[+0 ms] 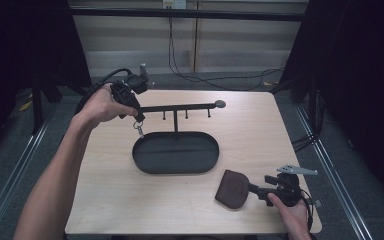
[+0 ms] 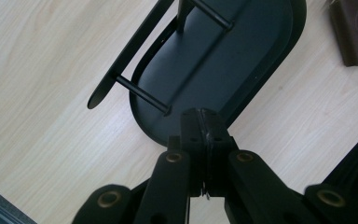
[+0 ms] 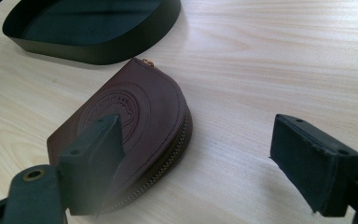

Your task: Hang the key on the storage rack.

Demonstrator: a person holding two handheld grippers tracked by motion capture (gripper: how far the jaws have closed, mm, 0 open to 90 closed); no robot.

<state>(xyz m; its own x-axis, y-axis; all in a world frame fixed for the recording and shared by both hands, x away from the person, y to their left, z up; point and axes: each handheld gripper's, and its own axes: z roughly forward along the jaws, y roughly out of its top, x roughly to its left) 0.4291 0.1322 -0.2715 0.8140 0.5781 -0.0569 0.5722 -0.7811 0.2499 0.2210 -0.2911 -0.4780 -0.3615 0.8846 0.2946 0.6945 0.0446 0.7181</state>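
A black stand has an oval tray point(image 1: 200, 160) as its base and a horizontal bar point(image 1: 180, 107) with short hook pegs. My left gripper point(image 1: 139, 119) is at the bar's left end, above the tray's left rim, pointing down. Its jaws are shut on a small metal key ring point(image 1: 140, 130) that dangles below them. In the left gripper view the shut gripper point(image 2: 205, 135) hovers over the tray point(image 2: 242, 56) and bar point(image 2: 126, 56). A brown leather pouch point(image 1: 232, 188) lies at the front right. My right gripper point(image 3: 200, 158) stands open, its left jaw beside the pouch point(image 3: 140, 112).
The wooden table point(image 1: 260, 130) has bare surface to the right of the stand and along the front left. The tray's near wall point(image 3: 98, 49) sits just beyond the pouch. Cables run across the floor behind the table.
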